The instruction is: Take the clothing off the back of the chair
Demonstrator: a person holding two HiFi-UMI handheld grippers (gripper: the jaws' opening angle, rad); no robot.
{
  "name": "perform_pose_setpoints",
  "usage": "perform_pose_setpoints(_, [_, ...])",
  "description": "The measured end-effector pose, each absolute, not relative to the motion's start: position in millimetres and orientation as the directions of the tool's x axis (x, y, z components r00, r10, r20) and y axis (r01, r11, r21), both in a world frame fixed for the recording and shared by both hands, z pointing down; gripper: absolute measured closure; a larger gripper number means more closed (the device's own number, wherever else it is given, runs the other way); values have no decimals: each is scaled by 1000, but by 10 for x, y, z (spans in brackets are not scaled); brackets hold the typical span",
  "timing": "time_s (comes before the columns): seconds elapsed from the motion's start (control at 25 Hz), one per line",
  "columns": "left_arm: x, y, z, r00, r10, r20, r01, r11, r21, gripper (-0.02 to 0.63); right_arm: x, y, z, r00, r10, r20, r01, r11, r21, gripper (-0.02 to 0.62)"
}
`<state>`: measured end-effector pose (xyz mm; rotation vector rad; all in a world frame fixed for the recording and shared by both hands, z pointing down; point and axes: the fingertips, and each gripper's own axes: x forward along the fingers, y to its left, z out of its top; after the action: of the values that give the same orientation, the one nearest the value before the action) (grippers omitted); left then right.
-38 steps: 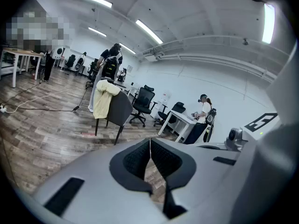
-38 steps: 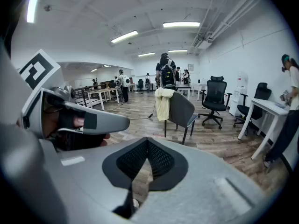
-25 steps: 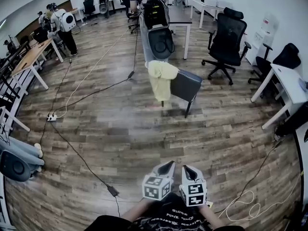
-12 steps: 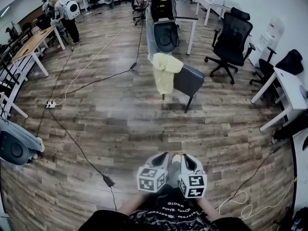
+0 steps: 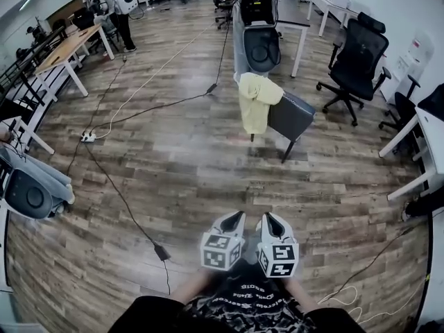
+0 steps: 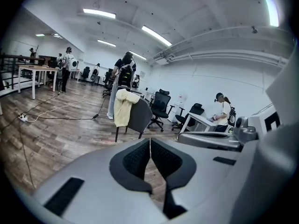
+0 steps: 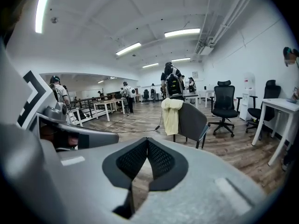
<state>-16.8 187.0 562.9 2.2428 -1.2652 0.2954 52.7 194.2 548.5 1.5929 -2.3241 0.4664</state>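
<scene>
The yellow clothing (image 5: 255, 104) is draped over the back of the grey chair (image 5: 293, 115), its length hung downward toward the floor (image 5: 173, 159). The left gripper (image 5: 234, 218) and right gripper (image 5: 268, 220) are held closed, empty, well apart from it.

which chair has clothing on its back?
The grey four-legged chair mid-floor: a yellow garment hangs over its back. The black swivel chair to its right is bare.

Clothing (image 5: 255, 103) over chair (image 5: 293, 115) back, office chair (image 5: 357, 54) to its right, table (image 5: 291, 14) behind
</scene>
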Motion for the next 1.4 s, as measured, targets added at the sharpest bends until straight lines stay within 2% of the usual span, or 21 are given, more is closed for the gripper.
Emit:
perform_pose_setpoints(0.2, [-140,1666,5702,508,-723,468,-858,-380,345,591,621,1722,5564,-365,-828,427,-931,339,-139,591])
perform_pose_setpoints(0.88, [585,397,5687,526,-685,504,-850,-427,307,591,1041,419,5555,-444,-778,444,-895,404,-187,591])
perform_pose_setpoints(1.16, [588,-96,5687,452,-729,514,-891,-342,299,591,1203,-85,5547,-495,-745,448,-867,455,-201,591])
perform_pose_setpoints(1.4, [795,-423,5704,429,-736,524,-903,-336,267,591,1387,-438,5521,-522,-731,440,-850,490,-194,591])
